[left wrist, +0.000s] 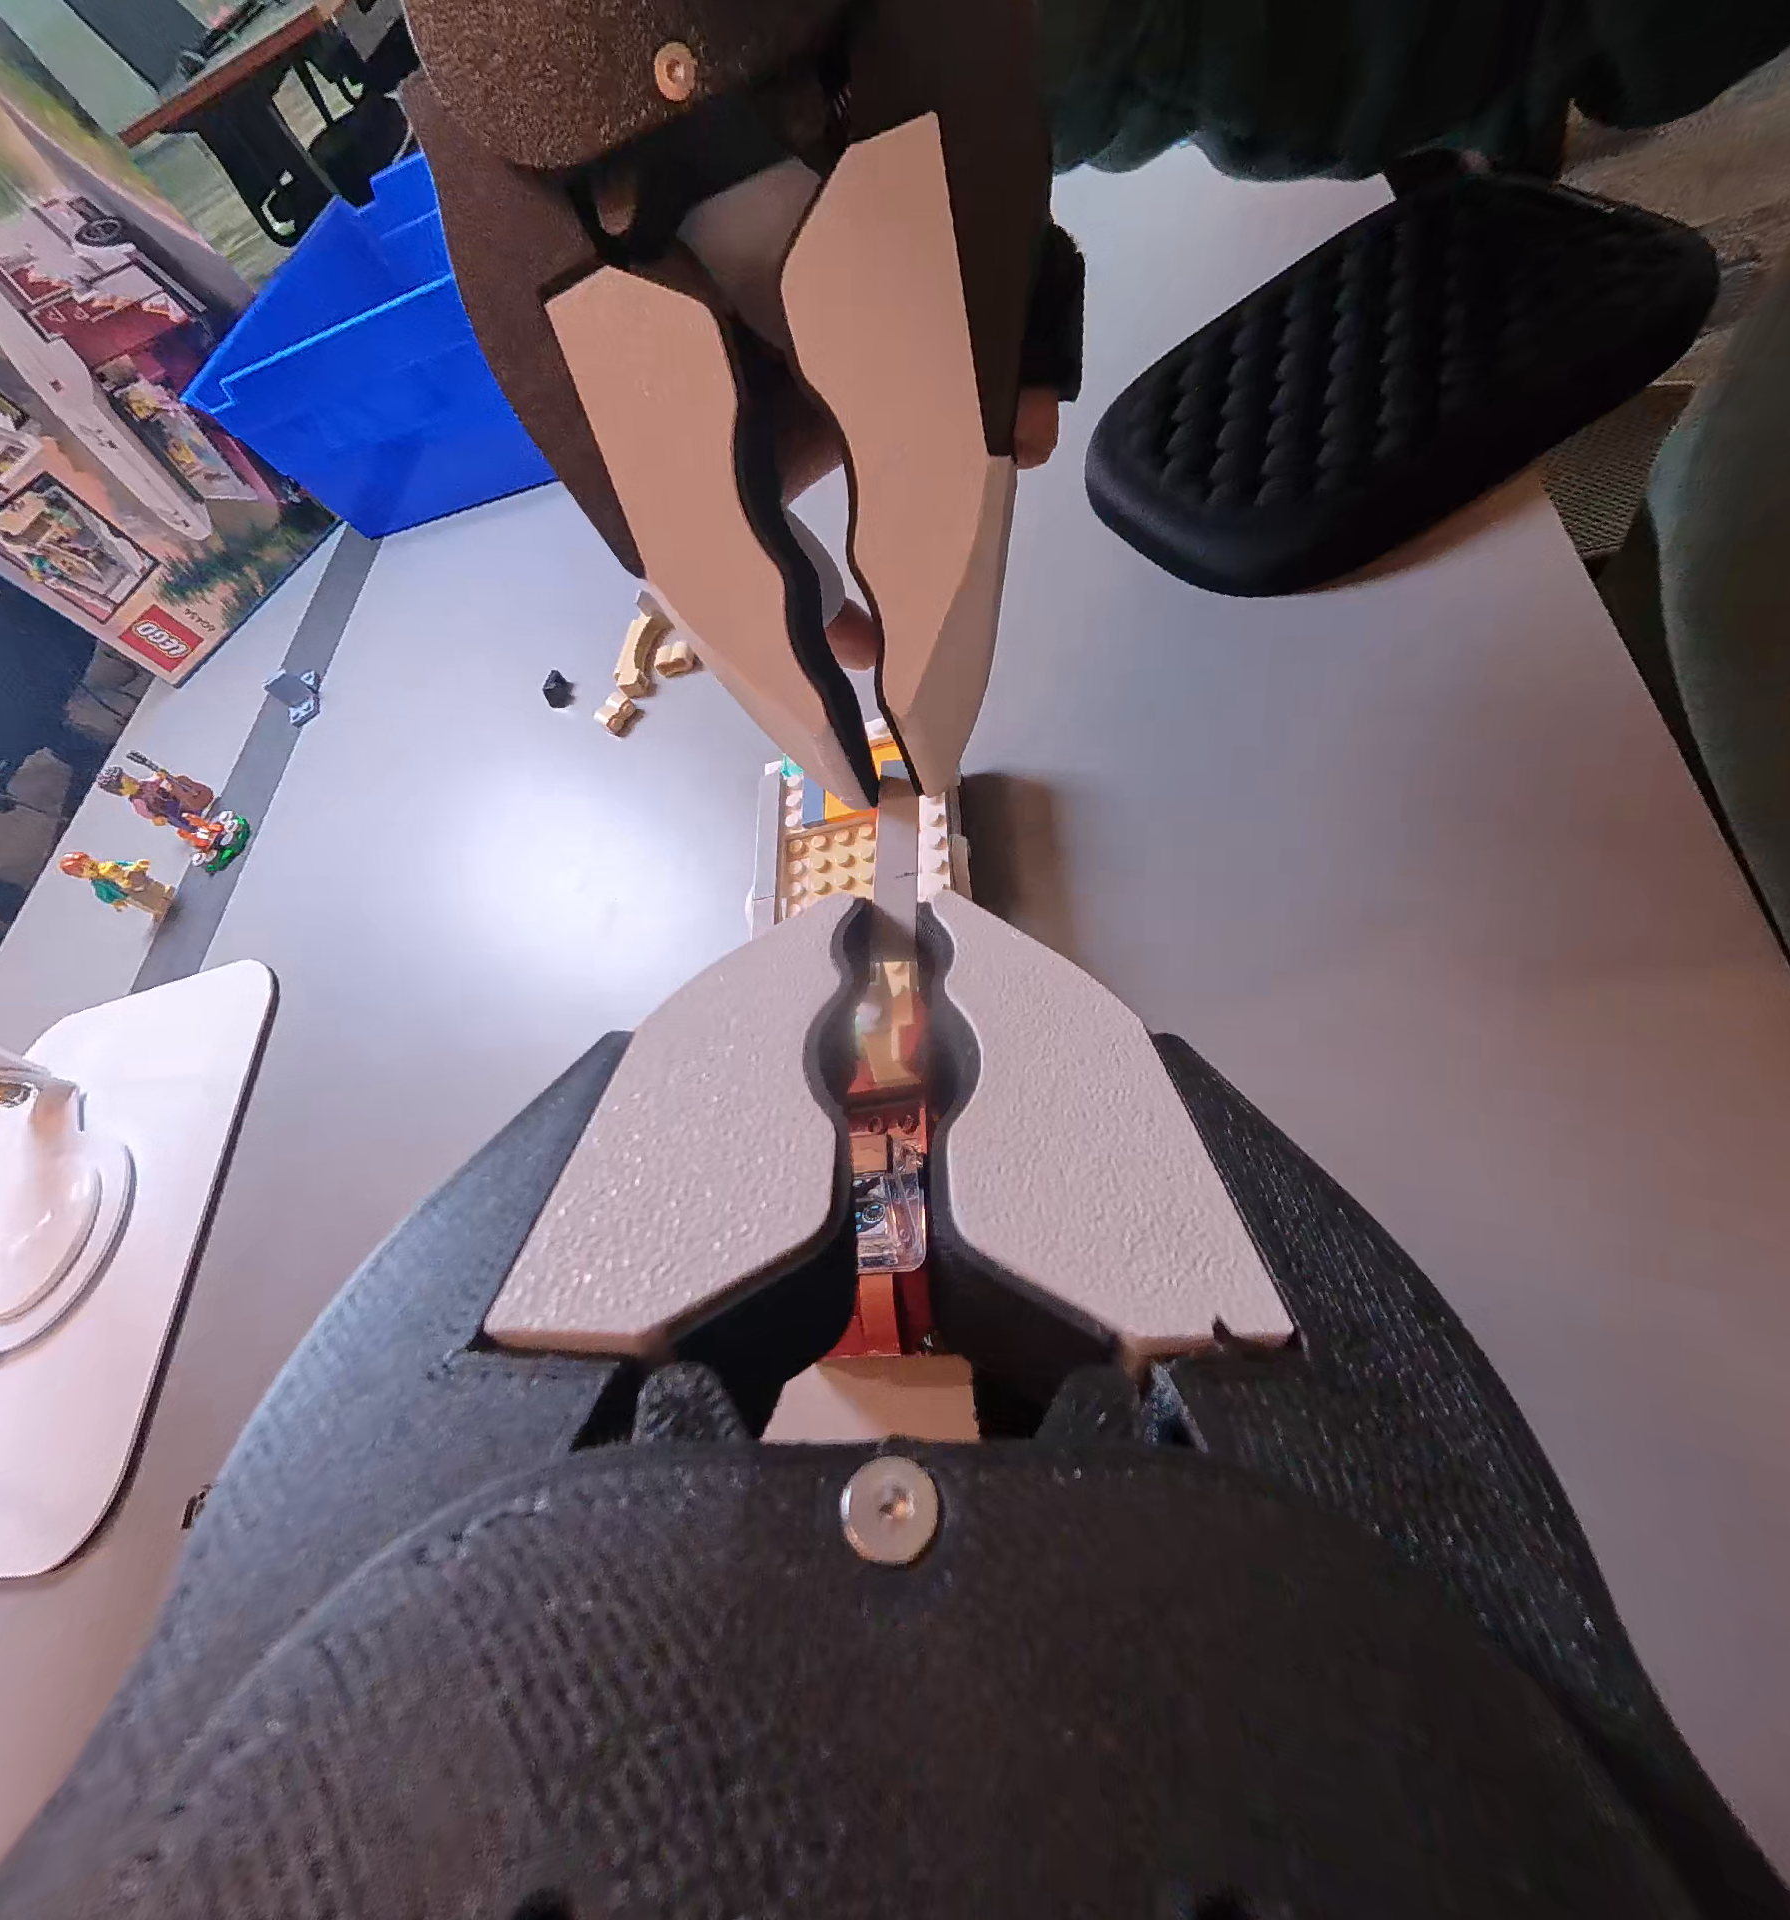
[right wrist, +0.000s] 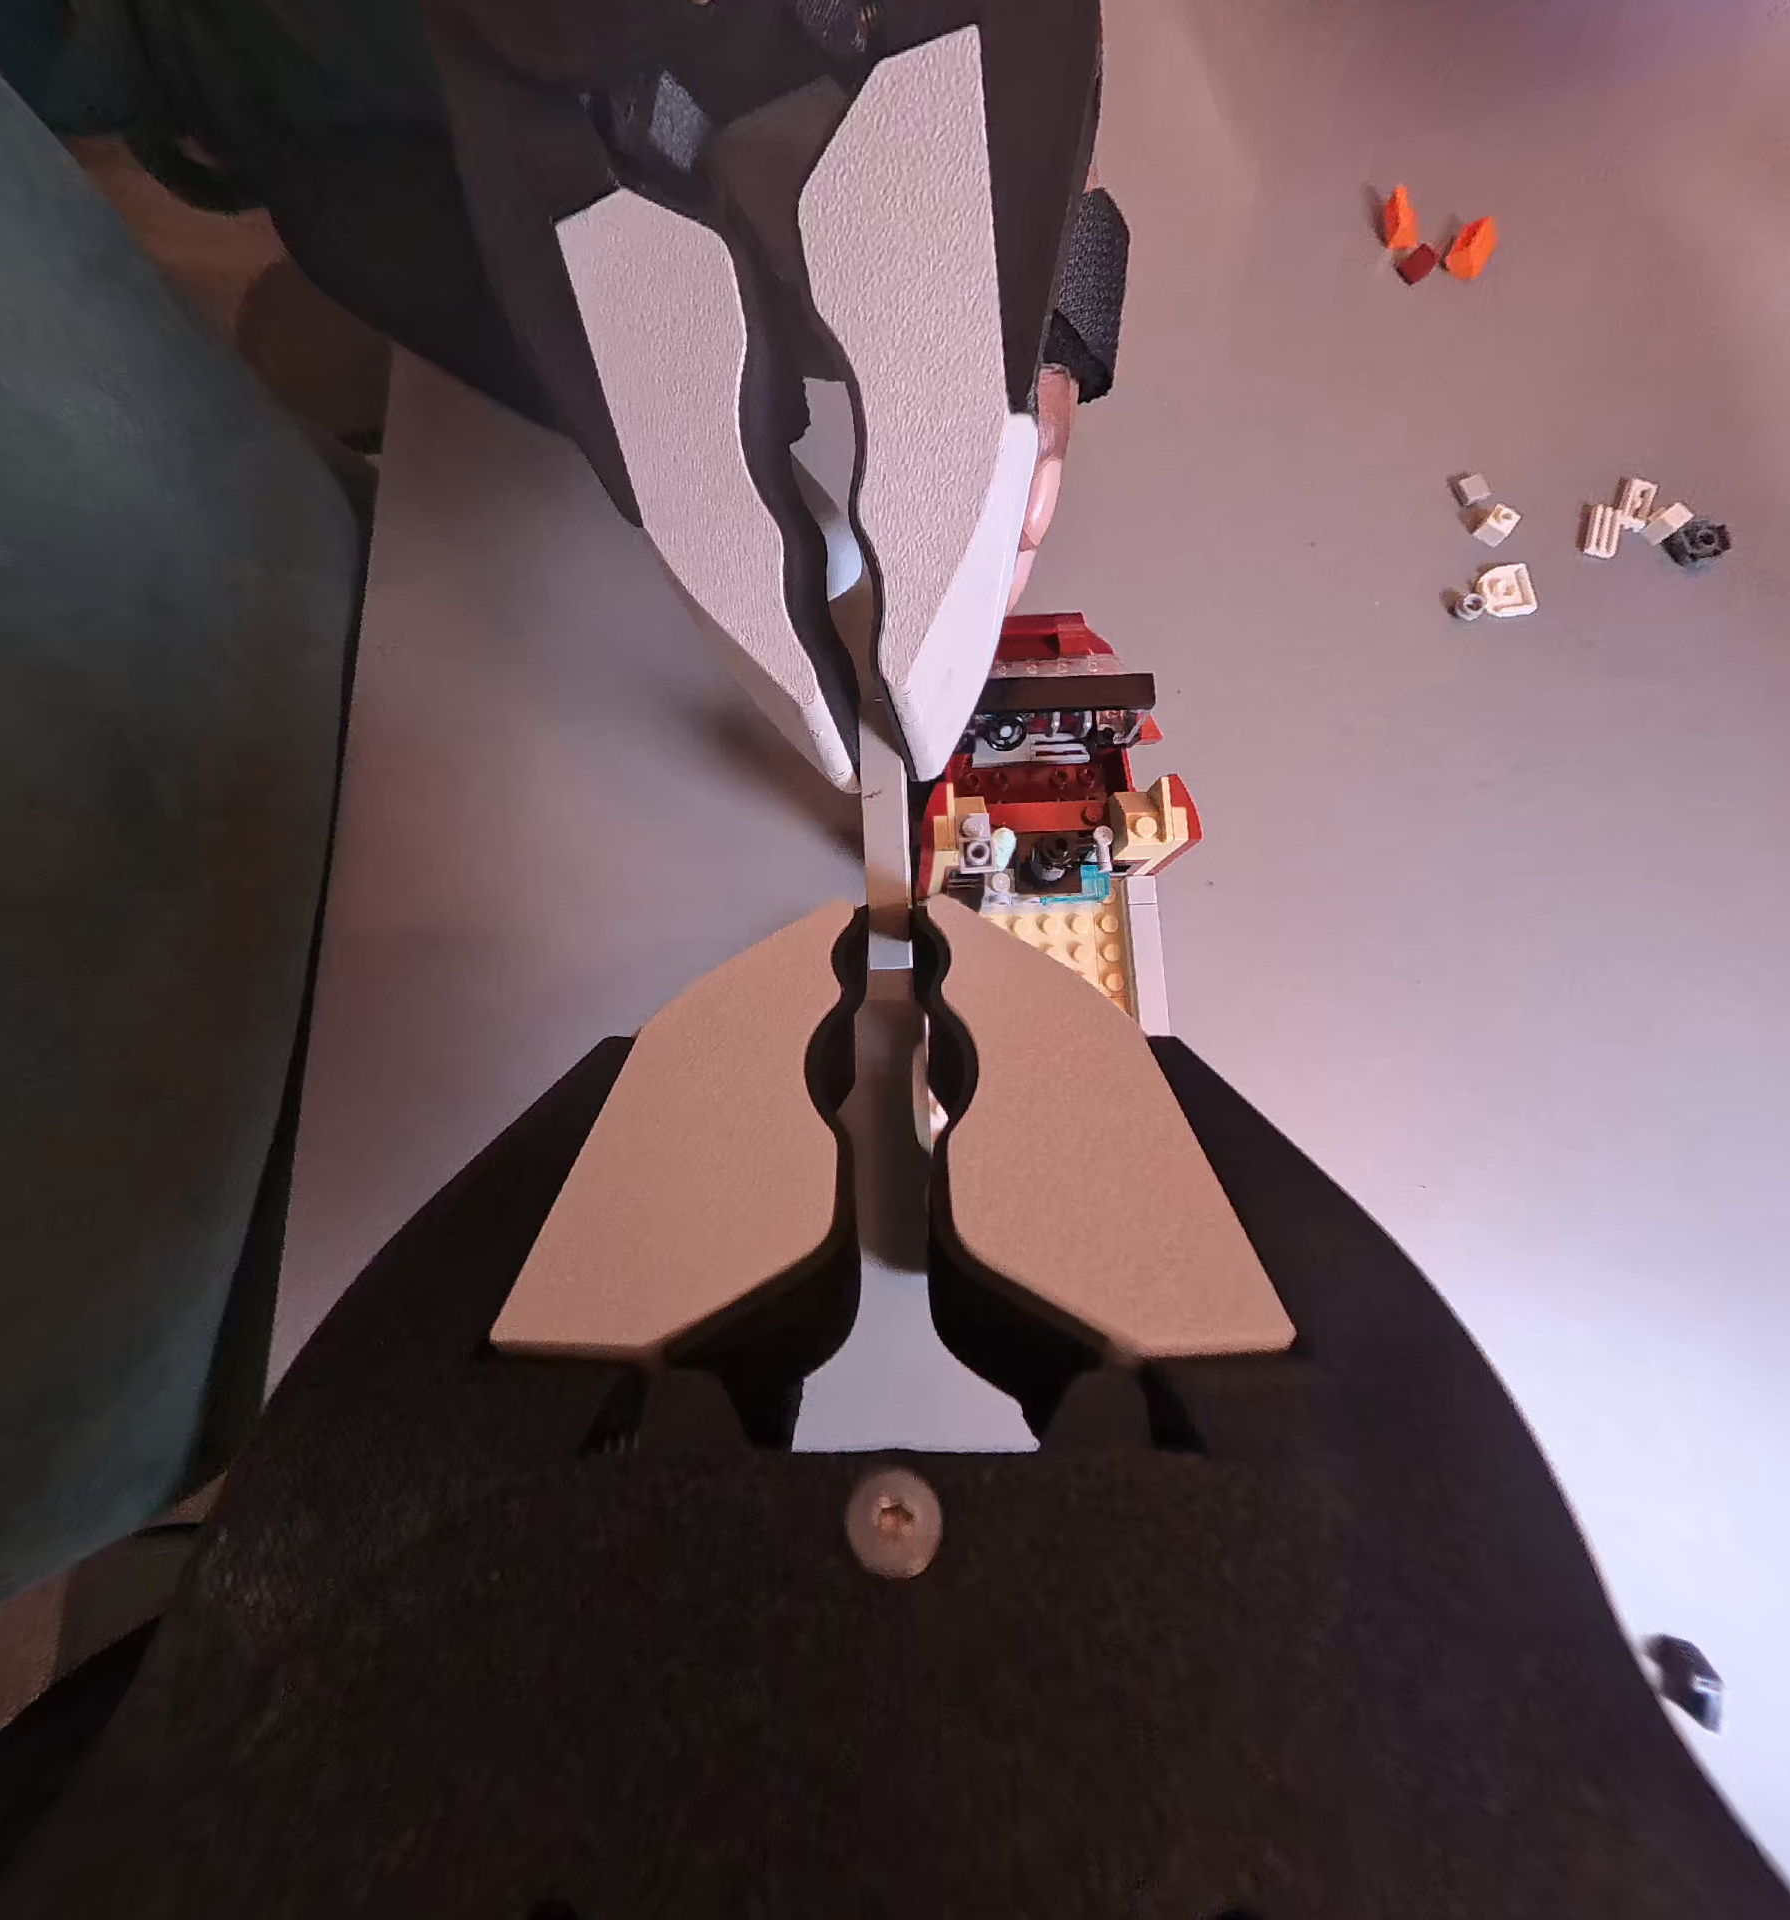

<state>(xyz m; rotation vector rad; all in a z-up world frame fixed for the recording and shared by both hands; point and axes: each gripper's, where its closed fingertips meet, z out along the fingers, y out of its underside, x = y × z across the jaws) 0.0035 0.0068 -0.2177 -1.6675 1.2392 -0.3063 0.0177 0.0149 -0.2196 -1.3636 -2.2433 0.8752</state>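
Note:
A long thin grey strip [left wrist: 896, 862] spans between my two grippers, just above a brick-built model [left wrist: 818, 862] with a tan studded floor that stands on the grey table. My left gripper [left wrist: 896, 914] is shut on the near end of the strip. My right gripper [left wrist: 886, 795] comes from the far side and is shut on the other end. In the right wrist view the right gripper [right wrist: 886, 920] pinches the strip [right wrist: 886, 842], and the left gripper [right wrist: 875, 764] pinches it opposite. The model [right wrist: 1067, 831], red and tan with a black roof bar, lies just right of the strip.
A blue bin [left wrist: 351, 364], a toy set box [left wrist: 60, 364], small figures [left wrist: 164, 800], tan loose pieces [left wrist: 642, 665] and a white stand base [left wrist: 91, 1195] lie to the left. A black padded armrest [left wrist: 1390, 384] is at the far right. Orange pieces [right wrist: 1442, 244] and white pieces [right wrist: 1587, 530] lie scattered.

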